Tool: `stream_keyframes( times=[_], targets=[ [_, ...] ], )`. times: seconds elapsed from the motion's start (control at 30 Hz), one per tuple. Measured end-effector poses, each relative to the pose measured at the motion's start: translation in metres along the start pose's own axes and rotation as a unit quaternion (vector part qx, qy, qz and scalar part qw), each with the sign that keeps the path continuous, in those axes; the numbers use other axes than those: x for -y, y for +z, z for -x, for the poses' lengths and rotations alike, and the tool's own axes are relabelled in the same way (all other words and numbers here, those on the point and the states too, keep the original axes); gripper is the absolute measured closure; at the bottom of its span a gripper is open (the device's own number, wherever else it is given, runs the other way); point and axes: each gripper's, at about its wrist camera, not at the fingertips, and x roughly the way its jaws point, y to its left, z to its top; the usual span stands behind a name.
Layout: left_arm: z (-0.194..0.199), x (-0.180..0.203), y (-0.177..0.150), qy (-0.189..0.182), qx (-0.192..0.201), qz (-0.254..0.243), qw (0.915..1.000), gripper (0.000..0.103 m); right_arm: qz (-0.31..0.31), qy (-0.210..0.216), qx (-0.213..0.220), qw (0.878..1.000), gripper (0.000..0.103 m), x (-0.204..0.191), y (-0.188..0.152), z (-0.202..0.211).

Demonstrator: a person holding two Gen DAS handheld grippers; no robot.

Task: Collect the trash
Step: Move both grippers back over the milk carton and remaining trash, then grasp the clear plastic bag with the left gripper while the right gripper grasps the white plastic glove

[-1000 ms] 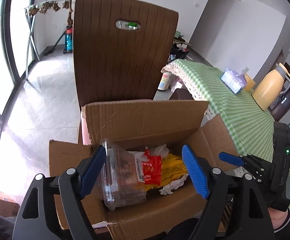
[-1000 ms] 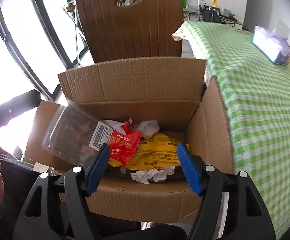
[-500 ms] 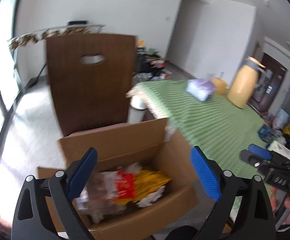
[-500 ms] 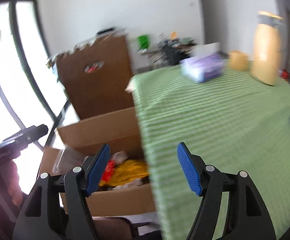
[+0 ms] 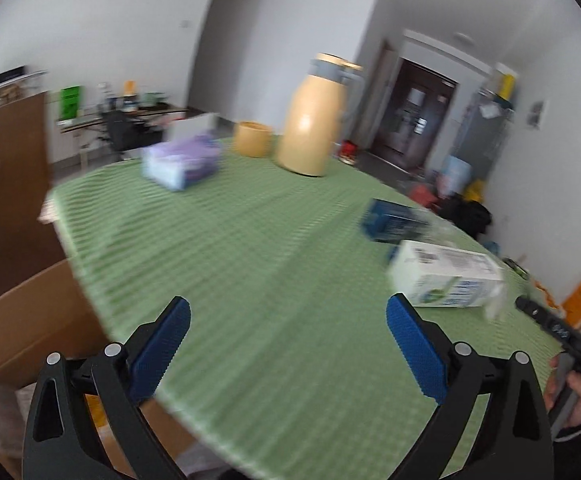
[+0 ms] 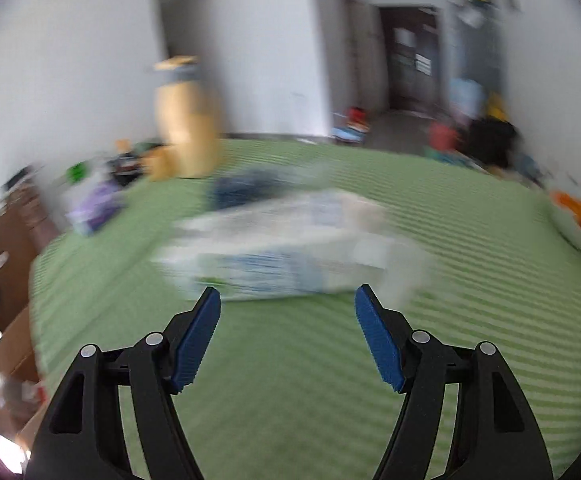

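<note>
Motion blur smears the white carton's point(image 6: 290, 256) print.

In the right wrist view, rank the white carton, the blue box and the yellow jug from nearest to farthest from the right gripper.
1. White carton: lying on its side just ahead of the right gripper, whose jaws are open.
2. Blue box: behind the carton, slightly left.
3. Yellow jug: upright at the table's far left.

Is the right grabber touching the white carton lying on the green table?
Apart. In the right wrist view the open right gripper has green cloth showing between its fingers and the blurred white carton.
</note>
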Motion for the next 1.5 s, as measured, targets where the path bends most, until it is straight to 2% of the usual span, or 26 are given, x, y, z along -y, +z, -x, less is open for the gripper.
stream_keyframes(
  times=[0.1,0.2,0.4,0.47,0.53,0.63,0.67,0.7,0.77,0.83,0.9,0.97,1.0,1.07,1.17,1.23,1.27,1.3,1.33,1.37,1.4,1.5],
  targets=[
    [-0.025,0.039,0.003,-0.020,-0.015,-0.025,0.9994,0.008,-0.022,-0.044,-0.042,0.998,0.032,0.048,-0.002,-0.017],
    [-0.045,0.070,0.006,-0.037,-0.028,-0.045,0.9979,0.008,-0.032,-0.052,-0.058,0.996,0.032,0.077,-0.006,-0.026],
    [-0.079,0.122,0.017,-0.061,-0.047,-0.083,0.9935,0.008,-0.019,-0.031,-0.064,0.997,0.032,0.086,0.005,-0.053],
    [-0.096,0.135,0.024,-0.081,-0.067,-0.093,0.9902,0.008,-0.006,-0.034,-0.062,0.997,0.032,0.085,0.009,-0.064],
    [-0.117,0.149,0.037,-0.079,-0.082,-0.100,0.9885,0.008,0.001,-0.065,-0.079,0.995,0.032,0.089,0.014,-0.086],
    [-0.147,0.166,0.057,-0.074,-0.100,-0.107,0.9864,0.008,-0.008,-0.050,-0.100,0.994,0.032,0.099,0.019,-0.110],
    [-0.162,0.174,0.067,-0.071,-0.109,-0.113,0.9851,0.008,-0.011,-0.042,-0.102,0.994,0.036,0.101,0.020,-0.114],
    [-0.175,0.183,0.075,-0.066,-0.114,-0.119,0.9841,0.008,-0.011,-0.031,-0.102,0.994,0.051,0.101,0.020,-0.116],
    [-0.199,0.201,0.089,-0.063,-0.115,-0.135,0.9821,0.008,-0.013,-0.018,-0.106,0.994,0.070,0.100,0.019,-0.119],
    [-0.231,0.223,0.100,-0.060,-0.133,-0.154,0.9773,0.008,-0.008,-0.023,-0.107,0.994,0.075,0.099,0.016,-0.123],
    [-0.262,0.242,0.104,-0.025,-0.161,-0.169,0.9721,0.008,-0.003,-0.025,-0.110,0.994,0.089,0.098,0.016,-0.125],
    [-0.293,0.257,0.105,-0.006,-0.181,-0.188,0.9654,0.008,-0.010,-0.021,-0.114,0.993,0.096,0.100,0.016,-0.124],
    [-0.312,0.264,0.105,0.017,-0.195,-0.202,0.9598,0.008,-0.011,-0.025,-0.115,0.993,0.097,0.101,0.017,-0.123],
    [-0.336,0.270,0.104,0.051,-0.213,-0.210,0.9528,0.008,-0.011,-0.036,-0.111,0.993,0.097,0.106,0.018,-0.124],
    [-0.360,0.276,0.099,0.075,-0.242,-0.229,0.9398,0.008,-0.023,-0.031,-0.108,0.993,0.097,0.114,0.019,-0.124],
    [-0.367,0.279,0.095,0.095,-0.242,-0.246,0.9338,0.018,-0.028,-0.028,-0.108,0.993,0.097,0.119,0.020,-0.123],
    [-0.366,0.281,0.095,0.103,-0.234,-0.254,0.9327,0.033,-0.031,-0.027,-0.108,0.993,0.097,0.120,0.020,-0.122],
    [-0.362,0.285,0.095,0.109,-0.221,-0.269,0.9311,0.058,-0.031,-0.026,-0.108,0.993,0.097,0.121,0.021,-0.122],
    [-0.359,0.289,0.096,0.107,-0.215,-0.276,0.9306,0.071,-0.032,-0.025,-0.108,0.993,0.098,0.121,0.021,-0.121],
    [-0.354,0.292,0.098,0.089,-0.221,-0.274,0.9317,0.098,-0.033,-0.025,-0.107,0.993,0.098,0.122,0.022,-0.119],
    [-0.350,0.294,0.100,0.077,-0.230,-0.267,0.9326,0.100,-0.034,-0.024,-0.106,0.993,0.098,0.122,0.022,-0.117],
    [-0.328,0.305,0.110,0.063,-0.197,-0.277,0.9382,0.101,-0.037,-0.025,-0.102,0.994,0.098,0.122,0.023,-0.113]
  ],
)
